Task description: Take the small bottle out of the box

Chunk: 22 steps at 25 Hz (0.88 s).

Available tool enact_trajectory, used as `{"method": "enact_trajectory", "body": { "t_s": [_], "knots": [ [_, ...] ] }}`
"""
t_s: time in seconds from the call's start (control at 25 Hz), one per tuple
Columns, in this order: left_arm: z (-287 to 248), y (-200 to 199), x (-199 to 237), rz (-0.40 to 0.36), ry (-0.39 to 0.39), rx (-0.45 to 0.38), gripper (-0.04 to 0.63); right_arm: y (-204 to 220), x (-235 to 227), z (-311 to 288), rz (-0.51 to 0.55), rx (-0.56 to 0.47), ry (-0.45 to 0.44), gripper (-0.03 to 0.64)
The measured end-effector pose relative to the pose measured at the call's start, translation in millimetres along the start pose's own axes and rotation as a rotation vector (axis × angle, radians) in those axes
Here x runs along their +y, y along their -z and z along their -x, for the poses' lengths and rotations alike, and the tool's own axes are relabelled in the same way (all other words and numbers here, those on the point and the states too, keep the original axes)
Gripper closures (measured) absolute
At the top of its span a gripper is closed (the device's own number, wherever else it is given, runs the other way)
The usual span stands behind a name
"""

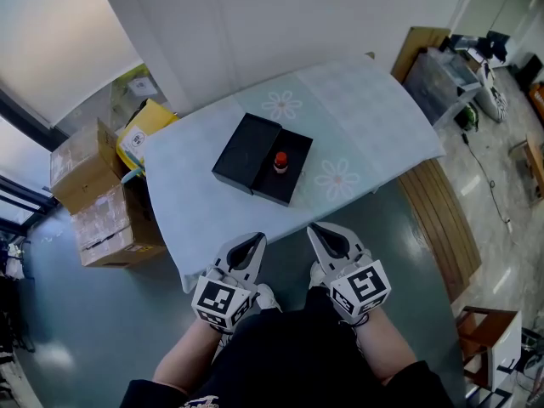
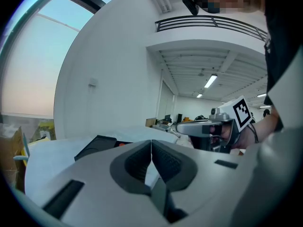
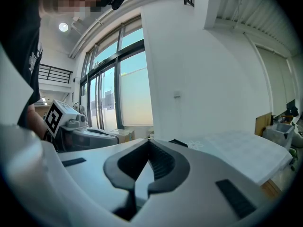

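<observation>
A black box (image 1: 284, 167) lies open in the middle of the table (image 1: 374, 117), its lid (image 1: 245, 151) lying against its left side. Inside it stands the small bottle (image 1: 280, 161) with a red cap, upright. My left gripper (image 1: 254, 240) and right gripper (image 1: 317, 229) hover side by side at the table's near edge, well short of the box, both shut and empty. In the left gripper view the shut jaw tips (image 2: 151, 141) point toward the box (image 2: 97, 143), with the red cap (image 2: 121, 144) just showing. In the right gripper view the tips (image 3: 149, 140) are also shut; a corner of the box (image 3: 179, 142) peeks above them.
Cardboard boxes (image 1: 89, 194) and a yellow package (image 1: 143, 130) stand on the floor left of the table. A wooden bench (image 1: 438, 219) runs along its right side, with a plastic bin (image 1: 438, 76) beyond. A wall stands behind the table.
</observation>
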<state>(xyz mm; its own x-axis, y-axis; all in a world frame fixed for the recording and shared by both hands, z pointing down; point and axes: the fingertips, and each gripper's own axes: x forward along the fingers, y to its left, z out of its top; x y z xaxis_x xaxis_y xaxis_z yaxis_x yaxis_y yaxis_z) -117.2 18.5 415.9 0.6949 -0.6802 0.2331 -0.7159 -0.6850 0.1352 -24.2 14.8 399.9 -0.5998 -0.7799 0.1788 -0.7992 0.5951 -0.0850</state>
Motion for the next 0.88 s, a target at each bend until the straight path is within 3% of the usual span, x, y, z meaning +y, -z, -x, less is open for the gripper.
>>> {"method": "enact_trajectory", "body": {
  "t_s": [0.88],
  "knots": [
    [-71.4, -6.9, -20.4, 0.023, -0.151, -0.001, 0.566, -2.3, -85.0, -1.4, 0.001, 0.004, -0.133, 0.594]
  ]
}}
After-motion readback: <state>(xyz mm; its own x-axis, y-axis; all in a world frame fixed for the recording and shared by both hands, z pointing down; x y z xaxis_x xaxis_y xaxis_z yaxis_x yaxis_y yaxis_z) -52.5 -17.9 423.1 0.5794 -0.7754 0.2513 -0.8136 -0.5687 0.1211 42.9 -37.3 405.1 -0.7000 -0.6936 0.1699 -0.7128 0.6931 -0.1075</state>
